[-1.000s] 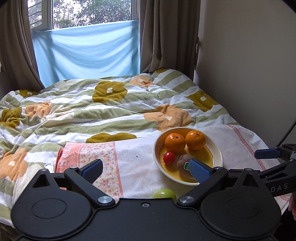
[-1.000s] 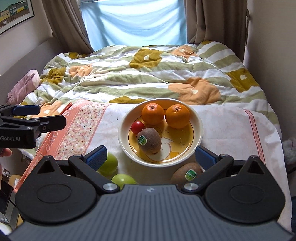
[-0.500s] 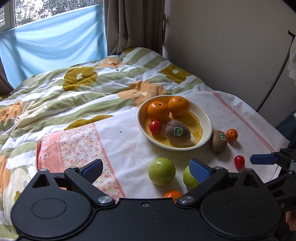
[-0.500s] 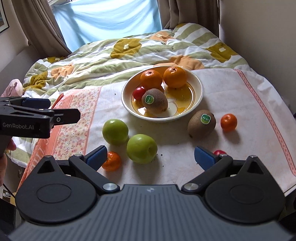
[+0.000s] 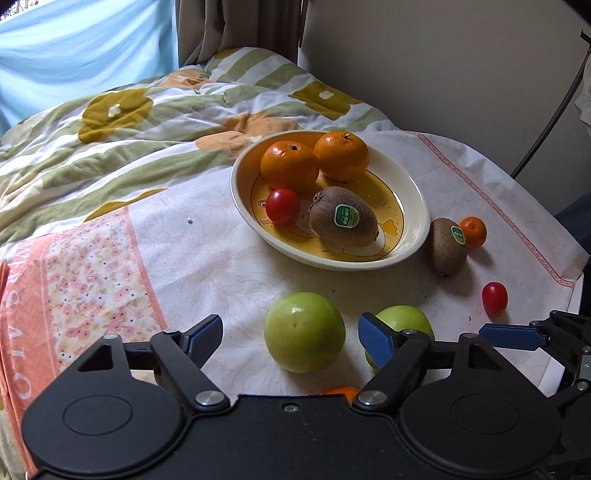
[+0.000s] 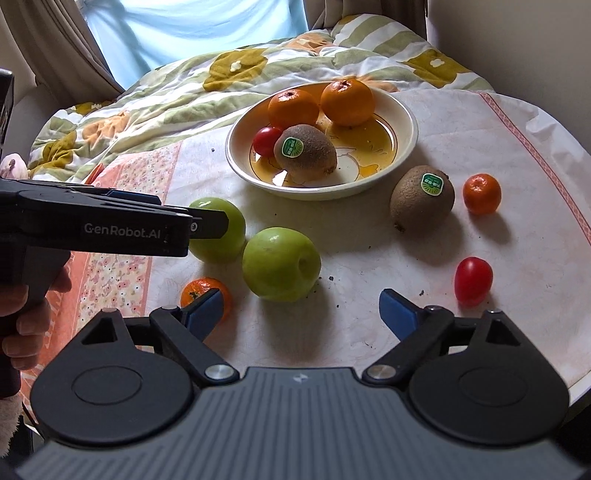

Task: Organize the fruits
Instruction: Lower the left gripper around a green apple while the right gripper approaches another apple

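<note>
Closing in from either side, the jaws of the left gripper (image 5: 290, 334) straddle a green apple (image 5: 305, 332) without yet pressing on it; the blue pads stand just clear of its skin. A second green apple (image 6: 281, 268) lies just beside it at 3 o'clock, its dimpled end turned toward 3 o'clock in the right wrist view. The right gripper (image 6: 301, 309) has its fingers wide apart with nothing between them, held above bare cloth near that second apple.

A small mandarin (image 6: 205, 296) sits at the near edge, partly behind the right gripper's left pad. Out at 1 o'clock lies a loose kiwi (image 6: 422, 197), its long axis running from 7 to 1 o'clock, sticker upward, with a small tangerine (image 6: 482, 194) just beside it. A red cherry tomato (image 6: 473, 281), long axis near upright in the picture, rests alone at 3 o'clock.

At 12 o'clock stands the cream bowl (image 6: 404, 118) with yellow inside, holding two oranges (image 6: 346, 102), another tomato (image 6: 266, 140) and a kiwi in the bowl (image 6: 305, 151) lying across from 10 to 4 o'clock.

All of it rests on a white tablecloth (image 5: 221, 266) with a pink floral band, spread at the foot of a bed with a green-striped flowered quilt (image 5: 110, 140). Beyond hang brown curtains (image 5: 236, 29) and a pale blue sheet (image 5: 85, 48) over the window. A hand (image 6: 26, 325) grips the left tool's handle.
</note>
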The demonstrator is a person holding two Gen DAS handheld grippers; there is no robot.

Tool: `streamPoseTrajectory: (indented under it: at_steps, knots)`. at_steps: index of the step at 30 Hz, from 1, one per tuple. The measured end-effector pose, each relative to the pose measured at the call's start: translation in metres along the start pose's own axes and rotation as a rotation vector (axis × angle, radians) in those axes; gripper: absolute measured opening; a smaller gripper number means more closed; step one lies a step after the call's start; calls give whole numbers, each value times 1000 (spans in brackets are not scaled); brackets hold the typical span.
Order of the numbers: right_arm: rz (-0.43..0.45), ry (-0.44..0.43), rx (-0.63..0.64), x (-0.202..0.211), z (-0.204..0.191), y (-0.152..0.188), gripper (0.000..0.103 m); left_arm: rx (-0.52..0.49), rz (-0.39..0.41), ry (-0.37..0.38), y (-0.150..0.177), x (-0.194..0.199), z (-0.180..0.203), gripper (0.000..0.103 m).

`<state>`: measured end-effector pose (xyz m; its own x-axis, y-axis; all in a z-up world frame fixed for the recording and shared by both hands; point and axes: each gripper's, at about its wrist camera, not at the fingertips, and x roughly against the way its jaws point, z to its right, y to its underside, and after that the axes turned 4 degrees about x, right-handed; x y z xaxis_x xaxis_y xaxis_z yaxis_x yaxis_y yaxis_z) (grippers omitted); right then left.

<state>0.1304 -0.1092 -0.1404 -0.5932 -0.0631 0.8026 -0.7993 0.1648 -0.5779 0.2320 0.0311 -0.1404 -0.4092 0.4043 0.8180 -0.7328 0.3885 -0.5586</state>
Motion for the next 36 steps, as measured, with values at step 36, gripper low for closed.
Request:
streamPoseTrajectory:
  at_steps: [36]
  knots:
    - [-56, -56, 105, -35, -13, -24, 81, 109, 0, -60, 23, 11, -22, 59]
